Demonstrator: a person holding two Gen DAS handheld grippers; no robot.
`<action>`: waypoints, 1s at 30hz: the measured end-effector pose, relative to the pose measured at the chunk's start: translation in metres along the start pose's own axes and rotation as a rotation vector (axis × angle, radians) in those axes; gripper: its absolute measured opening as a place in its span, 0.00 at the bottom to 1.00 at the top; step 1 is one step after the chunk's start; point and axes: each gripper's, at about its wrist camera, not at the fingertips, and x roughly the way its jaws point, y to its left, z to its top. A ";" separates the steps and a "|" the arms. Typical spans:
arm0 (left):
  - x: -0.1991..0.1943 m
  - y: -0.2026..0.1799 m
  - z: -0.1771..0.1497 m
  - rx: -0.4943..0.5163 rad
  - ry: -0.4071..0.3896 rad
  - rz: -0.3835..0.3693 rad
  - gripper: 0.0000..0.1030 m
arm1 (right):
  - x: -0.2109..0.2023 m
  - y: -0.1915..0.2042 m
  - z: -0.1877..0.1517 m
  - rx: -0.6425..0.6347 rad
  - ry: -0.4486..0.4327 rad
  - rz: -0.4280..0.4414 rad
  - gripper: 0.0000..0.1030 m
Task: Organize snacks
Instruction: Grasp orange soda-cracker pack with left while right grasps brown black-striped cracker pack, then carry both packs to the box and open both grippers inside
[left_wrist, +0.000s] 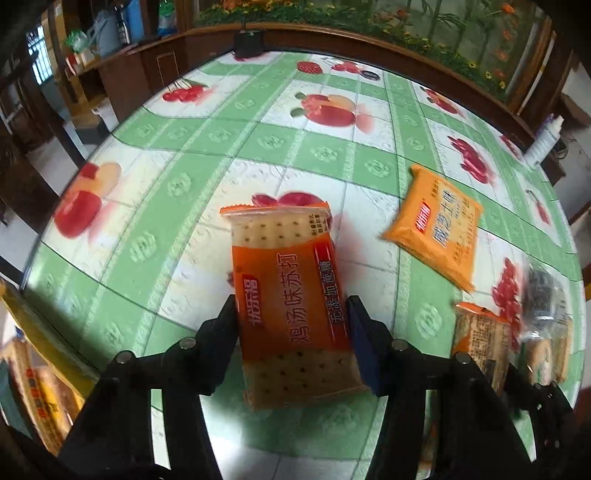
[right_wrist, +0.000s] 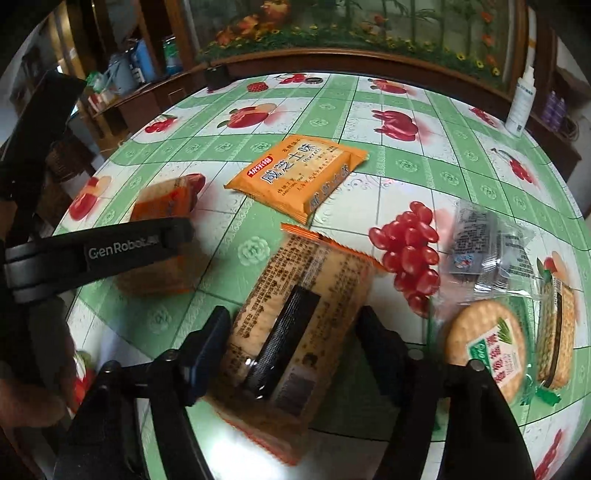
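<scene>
My left gripper (left_wrist: 291, 314) is shut on an orange soda-cracker pack (left_wrist: 291, 295), fingers pressing both long sides; the same pack shows in the right wrist view (right_wrist: 166, 206) behind the left gripper's arm (right_wrist: 110, 251). My right gripper (right_wrist: 291, 332) is shut on a second cracker pack (right_wrist: 306, 306), back side up with printed text; it also shows in the left wrist view (left_wrist: 480, 339). A yellow-orange cheese cracker pack (right_wrist: 299, 173) lies flat on the table, also seen in the left wrist view (left_wrist: 439, 225).
The round table (right_wrist: 424, 155) has a green checked fruit-print cloth. Round biscuit packs (right_wrist: 491, 347) and a clear dark-printed wrapper (right_wrist: 480, 251) lie at the right. A white spray bottle (right_wrist: 521, 103) stands at the far right edge. A yellow box with snacks (left_wrist: 40, 376) sits at left.
</scene>
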 end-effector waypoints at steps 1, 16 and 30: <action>-0.001 -0.001 -0.002 0.009 0.003 -0.002 0.56 | -0.002 -0.001 -0.002 -0.008 0.003 0.006 0.65; -0.047 0.000 -0.087 0.084 0.020 -0.096 0.56 | -0.045 0.002 -0.062 -0.105 0.013 -0.009 0.59; -0.055 -0.010 -0.112 0.189 0.000 -0.028 0.67 | -0.044 0.005 -0.072 -0.126 0.021 -0.040 0.65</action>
